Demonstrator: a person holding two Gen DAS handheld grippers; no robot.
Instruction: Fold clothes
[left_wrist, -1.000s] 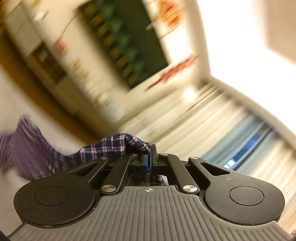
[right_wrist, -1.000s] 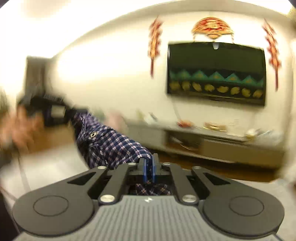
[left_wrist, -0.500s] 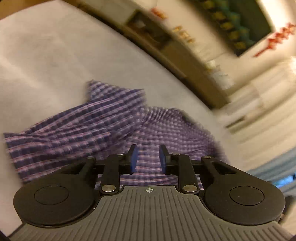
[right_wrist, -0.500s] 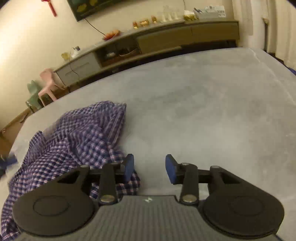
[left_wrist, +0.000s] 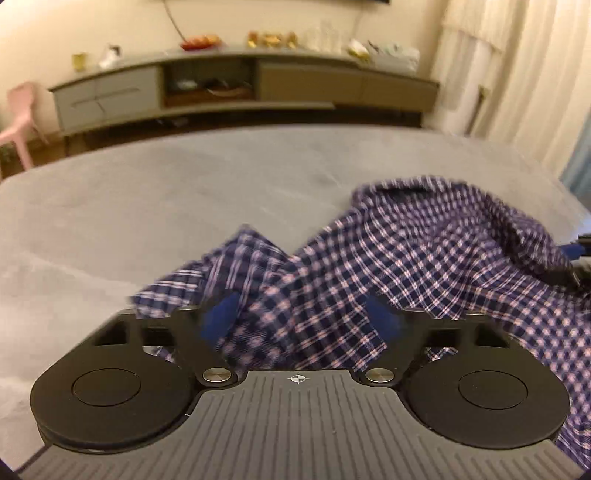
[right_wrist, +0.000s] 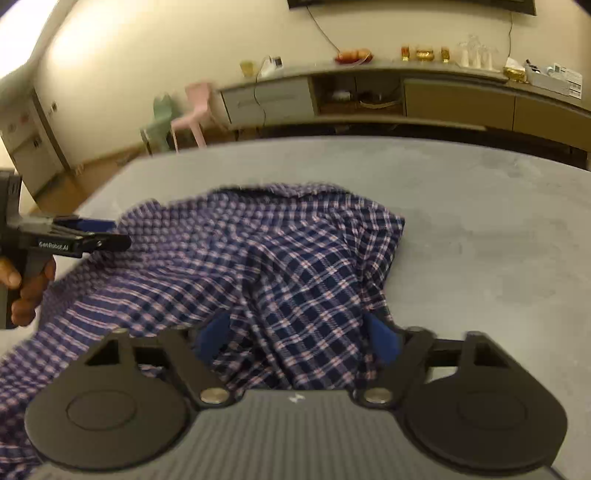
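A blue checked shirt lies in a bumpy heap on a big grey soft surface. It is all crumpled, so it is hard to tell which part is a sleeve and which is the collar. The left gripper points down at the heap, and its jaws are opening, with cloth lying between the blue pads but not pinched. The right gripper also points down at the shirt. Its jaws stand apart and are closing, and cloth lies between them, not squeezed yet. The black gripper bodies hide the near part of the shirt in both views. A hand at the left edge is cut off. The shelf far behind is blurry, and its little things are too small to name.
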